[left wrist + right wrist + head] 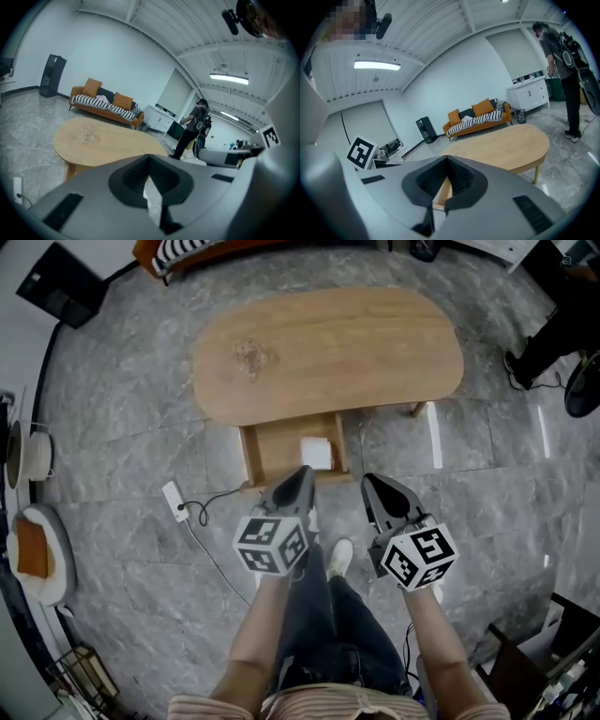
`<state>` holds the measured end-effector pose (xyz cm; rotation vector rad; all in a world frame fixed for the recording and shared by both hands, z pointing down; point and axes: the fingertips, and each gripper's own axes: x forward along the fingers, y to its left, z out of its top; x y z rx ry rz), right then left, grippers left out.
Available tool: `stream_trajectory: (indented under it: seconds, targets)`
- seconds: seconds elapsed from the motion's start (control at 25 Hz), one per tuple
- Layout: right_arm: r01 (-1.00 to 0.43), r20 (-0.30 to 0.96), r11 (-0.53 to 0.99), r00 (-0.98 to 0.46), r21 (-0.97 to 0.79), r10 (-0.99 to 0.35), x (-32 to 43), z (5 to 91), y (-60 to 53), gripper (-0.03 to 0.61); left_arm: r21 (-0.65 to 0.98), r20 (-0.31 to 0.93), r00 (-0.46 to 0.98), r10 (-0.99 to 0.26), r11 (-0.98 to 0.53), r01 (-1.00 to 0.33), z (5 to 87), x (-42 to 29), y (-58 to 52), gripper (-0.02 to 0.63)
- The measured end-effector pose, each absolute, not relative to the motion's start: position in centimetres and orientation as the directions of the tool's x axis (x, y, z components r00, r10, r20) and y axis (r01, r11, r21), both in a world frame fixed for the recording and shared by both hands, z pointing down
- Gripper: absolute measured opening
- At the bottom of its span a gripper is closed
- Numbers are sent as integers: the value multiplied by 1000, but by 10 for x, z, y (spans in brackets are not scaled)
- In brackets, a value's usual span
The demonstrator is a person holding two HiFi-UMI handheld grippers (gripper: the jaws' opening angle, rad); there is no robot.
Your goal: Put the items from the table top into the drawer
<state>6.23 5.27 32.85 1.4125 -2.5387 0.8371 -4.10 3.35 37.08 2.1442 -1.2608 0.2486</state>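
An oval wooden table [328, 352] stands on the grey stone floor, and its top is bare except for a faint pale patch [251, 354]; I cannot tell what that patch is. Under the near edge the drawer [265, 454] is pulled out, with a white flat item [316, 454] lying inside. My left gripper [302, 474] and right gripper [373, 484] hover side by side high above the floor, just short of the drawer. Both are shut with nothing between them. The left gripper [150, 157] looks over the table top [108, 140]; the right gripper [447, 159] sees the table [506, 145] too.
A white power strip [175, 501] with its cable lies on the floor left of the drawer. My legs and a shoe [339, 557] are below the grippers. An orange sofa [105, 105] stands beyond the table, and a person [565, 70] stands at its right end.
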Motion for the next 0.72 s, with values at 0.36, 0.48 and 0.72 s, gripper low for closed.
stream_trajectory:
  seconds: [0.36, 0.48, 0.72]
  targets:
    - [-814, 289, 453, -560, -362, -776, 75, 273, 77, 9, 348, 389, 541, -746, -424, -836, 305, -31, 61, 12]
    - [-815, 270, 461, -560, -351, -783, 77, 259, 85, 8, 341, 372, 543, -752, -434, -834, 290, -31, 69, 12]
    - [-815, 240, 473, -560, -335, -793, 79, 232, 107, 9, 327, 347, 545, -764, -446, -833, 262, -32, 89, 12]
